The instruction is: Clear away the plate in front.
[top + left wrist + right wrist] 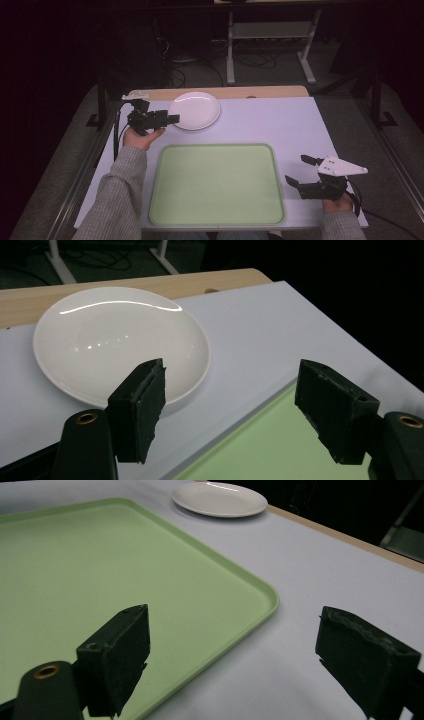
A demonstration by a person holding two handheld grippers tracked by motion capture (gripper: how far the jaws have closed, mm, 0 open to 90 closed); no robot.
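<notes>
A white empty plate [194, 110] lies at the far left-middle of the table. My left gripper [173, 119] hovers just at the plate's left rim, pointing right, jaws open with nothing between them. In the left gripper view the plate [120, 340] lies ahead behind the left jaw, and my left gripper [230, 390] spans the plate's edge and the tray corner [280, 445]. A light green empty tray [215, 185] occupies the near middle. My right gripper [298, 170] stands open at the tray's right side; in its own view my right gripper [235, 645] straddles the tray rim [270, 597], with the plate [220, 499] far off.
The white table top [280, 125] has a wooden strip [260, 92] along its far edge. A grey-sleeved forearm [120, 200] comes in at the lower left. Beyond the table stand a metal frame's legs [231, 60] and cables on a dark floor.
</notes>
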